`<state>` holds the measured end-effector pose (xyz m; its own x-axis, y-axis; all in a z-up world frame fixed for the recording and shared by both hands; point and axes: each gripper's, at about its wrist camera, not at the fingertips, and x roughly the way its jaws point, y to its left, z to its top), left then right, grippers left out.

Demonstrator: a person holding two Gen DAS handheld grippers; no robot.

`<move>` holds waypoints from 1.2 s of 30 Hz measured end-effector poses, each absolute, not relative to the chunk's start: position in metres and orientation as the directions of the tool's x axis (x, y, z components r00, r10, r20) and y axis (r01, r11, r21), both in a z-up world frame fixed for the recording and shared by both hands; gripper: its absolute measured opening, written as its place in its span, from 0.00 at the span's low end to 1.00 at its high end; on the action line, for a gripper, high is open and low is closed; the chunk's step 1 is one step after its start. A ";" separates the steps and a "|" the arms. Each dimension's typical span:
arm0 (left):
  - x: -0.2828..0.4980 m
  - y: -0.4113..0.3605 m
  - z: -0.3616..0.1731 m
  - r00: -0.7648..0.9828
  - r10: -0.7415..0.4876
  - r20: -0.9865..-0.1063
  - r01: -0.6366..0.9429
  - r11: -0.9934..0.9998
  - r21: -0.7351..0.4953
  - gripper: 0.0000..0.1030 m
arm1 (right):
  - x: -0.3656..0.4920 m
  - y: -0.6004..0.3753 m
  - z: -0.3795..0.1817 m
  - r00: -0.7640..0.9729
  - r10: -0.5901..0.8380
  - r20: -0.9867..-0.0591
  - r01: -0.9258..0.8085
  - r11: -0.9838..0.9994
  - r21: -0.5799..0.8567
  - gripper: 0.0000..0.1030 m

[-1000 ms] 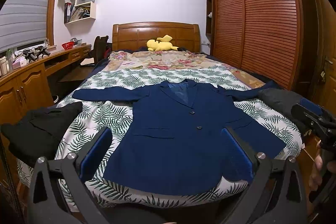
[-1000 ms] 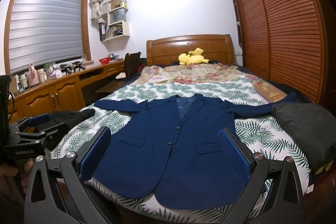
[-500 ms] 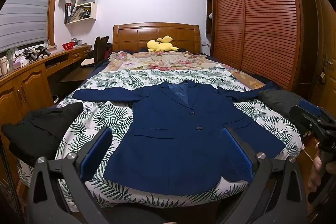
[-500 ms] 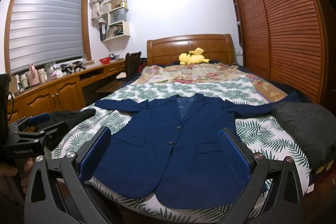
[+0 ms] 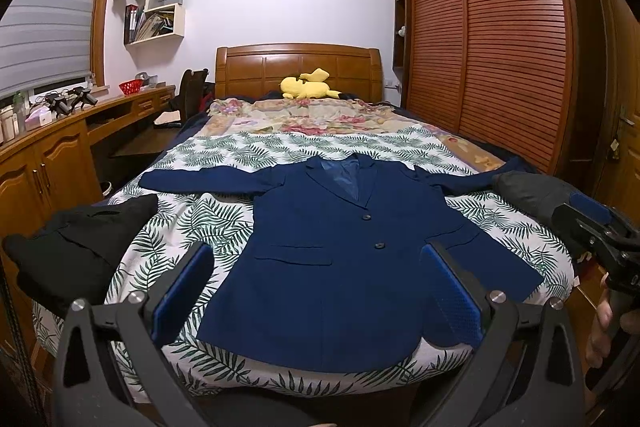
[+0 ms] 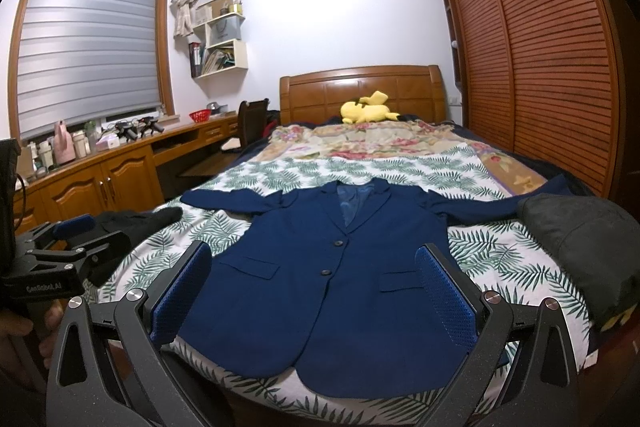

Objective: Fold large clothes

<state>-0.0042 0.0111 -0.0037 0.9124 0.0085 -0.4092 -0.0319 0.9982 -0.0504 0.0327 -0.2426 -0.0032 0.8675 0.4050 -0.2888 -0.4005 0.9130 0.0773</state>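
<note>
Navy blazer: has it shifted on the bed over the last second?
No. The navy blazer lies flat with its collar against the same stretch of the fern-print sheet and its hem at the foot edge. Both grippers are open and clear of it.

Blue jacket (image 5: 340,259) right sleeve end hidden behind grey bundle (image 5: 532,193), hem partly masked by left gripper (image 5: 316,291) pads, right gripper (image 5: 600,239) cut off at frame edge, shelf (image 6: 220,39) contents too small to identify, desk (image 6: 100,155) items indistinct.
</note>
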 end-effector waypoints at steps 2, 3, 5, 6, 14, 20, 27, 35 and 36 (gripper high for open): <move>-0.005 0.010 -0.003 0.913 0.008 -0.408 -0.032 0.998 -0.051 1.00 | 0.032 -0.243 -0.003 0.869 0.402 -0.287 -0.398 0.914 0.075 1.00; -0.005 0.010 -0.003 0.913 0.008 -0.409 -0.032 0.998 -0.050 1.00 | 0.033 -0.243 -0.003 0.869 0.403 -0.288 -0.398 0.914 0.077 1.00; -0.005 0.010 -0.003 0.913 0.008 -0.409 -0.031 0.998 -0.050 1.00 | 0.035 -0.243 -0.005 0.867 0.406 -0.289 -0.401 0.913 0.080 1.00; -0.005 0.011 -0.003 0.913 0.008 -0.409 -0.031 0.998 -0.050 1.00 | 0.035 -0.243 -0.005 0.868 0.404 -0.289 -0.400 0.913 0.078 1.00; -0.004 0.011 -0.005 0.910 0.009 -0.414 -0.032 0.998 -0.050 1.00 | 0.035 -0.244 -0.011 0.867 0.404 -0.292 -0.399 0.913 0.078 1.00; -0.001 0.011 -0.010 0.905 0.019 -0.425 -0.043 0.998 -0.048 1.00 | 0.035 -0.242 -0.018 0.864 0.402 -0.304 -0.397 0.914 0.079 1.00; 0.011 0.019 -0.020 0.896 0.050 -0.442 -0.076 0.996 -0.040 1.00 | 0.046 -0.235 -0.028 0.838 0.414 -0.356 -0.418 0.906 0.068 1.00; 0.032 0.035 -0.035 0.878 0.066 -0.475 -0.088 0.996 -0.026 1.00 | 0.077 -0.211 -0.049 0.795 0.424 -0.433 -0.462 0.887 0.021 1.00; 0.034 0.038 -0.036 0.876 0.066 -0.478 -0.090 0.996 -0.028 1.00 | 0.082 -0.208 -0.051 0.790 0.428 -0.440 -0.468 0.883 0.019 1.00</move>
<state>0.0340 0.0382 -0.0361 0.8761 0.0657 -0.4777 -0.0896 0.9956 -0.0276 0.0823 -0.2084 -0.0508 0.7896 0.4279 -0.4397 -0.4684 0.8833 0.0185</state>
